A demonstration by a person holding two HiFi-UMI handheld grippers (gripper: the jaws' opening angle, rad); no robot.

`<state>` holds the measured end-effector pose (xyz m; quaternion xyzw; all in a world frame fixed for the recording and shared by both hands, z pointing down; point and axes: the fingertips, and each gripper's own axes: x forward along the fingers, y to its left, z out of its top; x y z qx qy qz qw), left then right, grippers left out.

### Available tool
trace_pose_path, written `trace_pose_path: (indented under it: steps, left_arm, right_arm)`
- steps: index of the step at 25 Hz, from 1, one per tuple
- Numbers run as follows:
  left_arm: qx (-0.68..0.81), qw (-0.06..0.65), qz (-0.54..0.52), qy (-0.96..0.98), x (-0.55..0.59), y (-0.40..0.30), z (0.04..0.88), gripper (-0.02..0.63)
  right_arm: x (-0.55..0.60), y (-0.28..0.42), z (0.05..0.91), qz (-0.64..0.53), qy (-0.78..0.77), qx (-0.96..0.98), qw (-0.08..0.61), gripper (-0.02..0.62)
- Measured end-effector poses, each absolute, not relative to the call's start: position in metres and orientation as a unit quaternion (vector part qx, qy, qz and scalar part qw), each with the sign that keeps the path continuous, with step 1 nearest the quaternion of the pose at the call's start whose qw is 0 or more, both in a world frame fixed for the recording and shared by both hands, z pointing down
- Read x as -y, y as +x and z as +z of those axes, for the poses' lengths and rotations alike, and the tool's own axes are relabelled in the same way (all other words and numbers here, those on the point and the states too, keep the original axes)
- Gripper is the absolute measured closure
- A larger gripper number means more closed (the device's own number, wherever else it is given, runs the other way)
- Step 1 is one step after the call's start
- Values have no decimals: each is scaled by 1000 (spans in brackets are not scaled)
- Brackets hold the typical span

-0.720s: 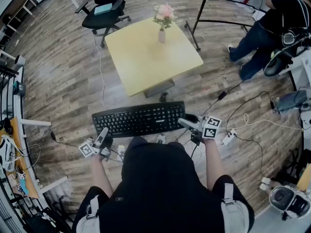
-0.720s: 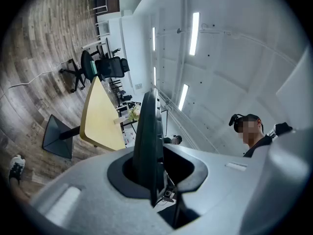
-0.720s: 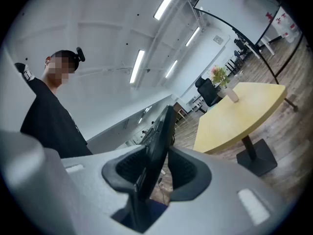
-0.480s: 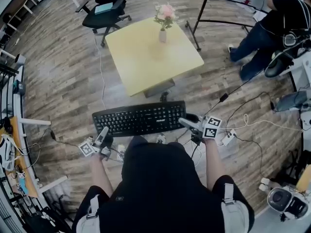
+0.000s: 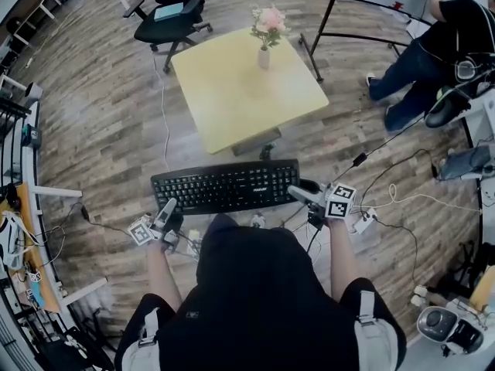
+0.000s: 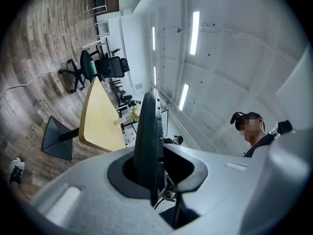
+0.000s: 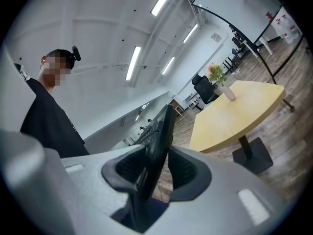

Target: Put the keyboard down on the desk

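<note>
A black keyboard [image 5: 224, 186] hangs level in the air over the wooden floor, just short of the yellow desk [image 5: 232, 99]. My left gripper [image 5: 166, 206] is shut on its near left corner. My right gripper [image 5: 298, 195] is shut on its right end. In the left gripper view the keyboard [image 6: 146, 136] runs edge-on between the pads of the left gripper [image 6: 152, 182], with the desk [image 6: 98, 116] beyond it. The right gripper view shows the keyboard [image 7: 160, 131] clamped the same way in the right gripper [image 7: 152, 173], and the desk [image 7: 234, 114] to the right.
A vase of pink flowers [image 5: 265, 35] stands at the desk's far side. A black office chair [image 5: 172, 10] sits behind the desk. Cables and a power strip [image 5: 362, 221] lie on the floor at the right. A whiteboard stand [image 5: 325, 29] and a seated person [image 5: 433, 45] are at the upper right.
The keyboard and both grippers have edged slightly toward the desk. Both grips are unchanged.
</note>
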<state>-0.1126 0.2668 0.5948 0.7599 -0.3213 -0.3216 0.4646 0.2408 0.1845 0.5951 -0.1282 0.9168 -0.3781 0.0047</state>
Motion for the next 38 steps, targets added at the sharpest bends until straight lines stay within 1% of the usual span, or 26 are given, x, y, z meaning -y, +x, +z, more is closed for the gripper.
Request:
trace_pose_path:
  steps: [12,38]
  left_arm:
    - [319,468,-323,758,-239,-131,599,523]
    - [289,489,-302,766,-152,-185,604,525]
  right_arm:
    - [-159,222,602,-387,-138,-912,-20,450]
    - [-99,174,608,-394,-182,-901,-23,446]
